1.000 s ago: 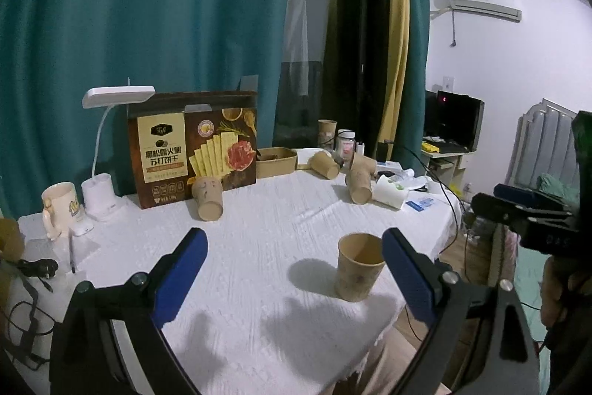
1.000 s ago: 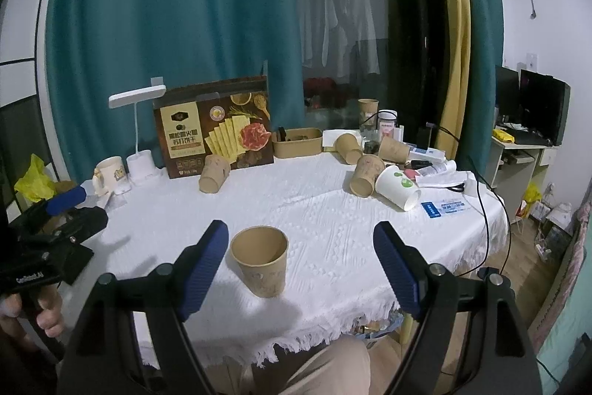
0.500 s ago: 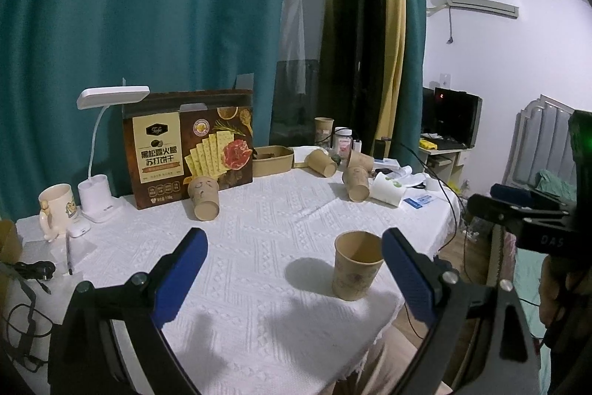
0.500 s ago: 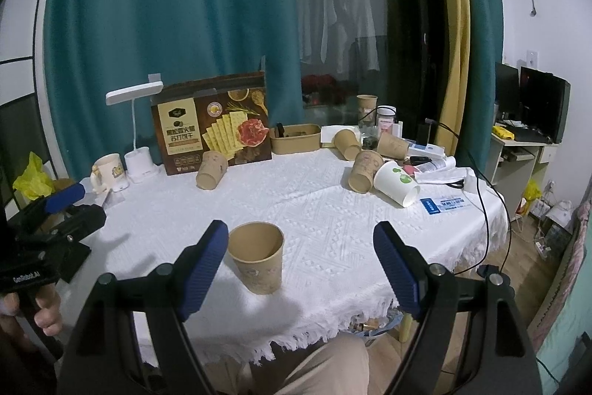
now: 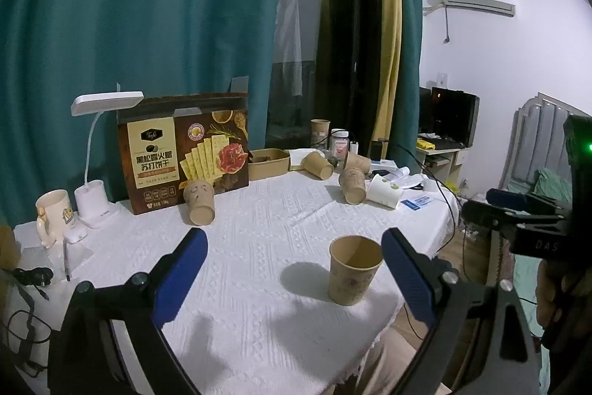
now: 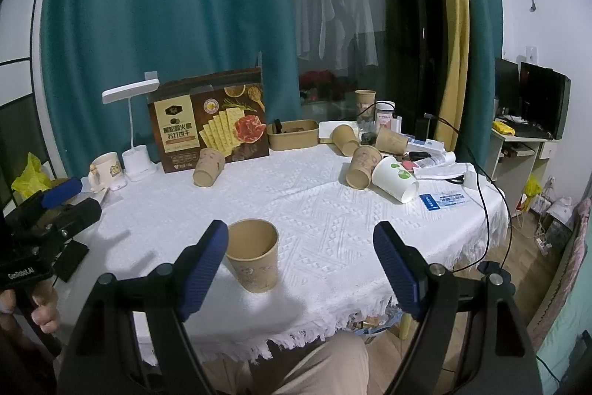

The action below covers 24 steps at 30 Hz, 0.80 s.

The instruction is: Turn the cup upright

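Cup axis: your brown paper cup stands upright, long axis vertical, open mouth facing up, base flat on the white textured cloth of the counter.
Cup position: it sits near the counter's near edge. In your left wrist view it is just left of the right blue pad, inside the span of the tongs; in your right wrist view it is just beside the left blue pad.
Cup look: plain tan inside, faint printed drawing on the outer wall, round rim undented.
Left tongs: your left tongs are spread wide and hold nothing; both pads are clear of the cup.
Right tongs: your right tongs are also spread wide and empty. Whether the left pad touches the cup rim, you cannot tell.
Other brown cups: five more. One lies tipped against the brown cracker box at the far left, three lie on their sides in the far right cluster, and one stands upright at the far edge.
White cup: one white paper cup with green spots, on its side, mouth towards the near right.
Lamp: one white desk lamp, left of the box.
Mug: one cream mug, left of the lamp.
Tray: one tan paper tray, right of the box.
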Motion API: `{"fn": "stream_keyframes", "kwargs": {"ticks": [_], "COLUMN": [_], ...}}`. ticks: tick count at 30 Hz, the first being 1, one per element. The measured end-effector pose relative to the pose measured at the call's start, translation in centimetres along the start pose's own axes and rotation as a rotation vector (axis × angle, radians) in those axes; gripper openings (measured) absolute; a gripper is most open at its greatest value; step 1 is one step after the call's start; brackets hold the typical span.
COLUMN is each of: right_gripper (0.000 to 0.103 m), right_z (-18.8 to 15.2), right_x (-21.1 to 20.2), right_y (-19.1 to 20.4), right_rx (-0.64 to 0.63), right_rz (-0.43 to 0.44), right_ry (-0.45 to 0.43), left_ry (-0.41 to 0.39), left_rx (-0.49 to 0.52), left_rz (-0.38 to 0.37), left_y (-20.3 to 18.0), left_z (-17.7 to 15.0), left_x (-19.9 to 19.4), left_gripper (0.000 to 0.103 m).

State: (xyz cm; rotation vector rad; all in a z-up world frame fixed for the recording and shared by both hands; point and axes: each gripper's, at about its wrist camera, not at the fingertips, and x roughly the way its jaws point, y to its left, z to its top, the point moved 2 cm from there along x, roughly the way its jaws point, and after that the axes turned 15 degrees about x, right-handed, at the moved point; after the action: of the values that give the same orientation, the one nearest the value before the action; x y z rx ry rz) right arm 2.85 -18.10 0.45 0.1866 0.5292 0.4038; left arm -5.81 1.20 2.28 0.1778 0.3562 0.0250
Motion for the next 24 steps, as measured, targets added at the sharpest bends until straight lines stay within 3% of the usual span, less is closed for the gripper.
{"fn": "stream_keyframes", "kwargs": {"ticks": [24], "right_gripper": [0.079], "right_z": [0.21], "right_x": [0.26], "right_y": [-0.26], "right_rx": [0.000], "right_rz": [-0.001], "right_ry": [-0.003], "left_ry": [0.001], "left_rx": [0.000], "left_rz": [-0.023], "left_y": [0.18], "left_z": [0.47], "left_x": [0.48], "left_gripper": [0.095]}}
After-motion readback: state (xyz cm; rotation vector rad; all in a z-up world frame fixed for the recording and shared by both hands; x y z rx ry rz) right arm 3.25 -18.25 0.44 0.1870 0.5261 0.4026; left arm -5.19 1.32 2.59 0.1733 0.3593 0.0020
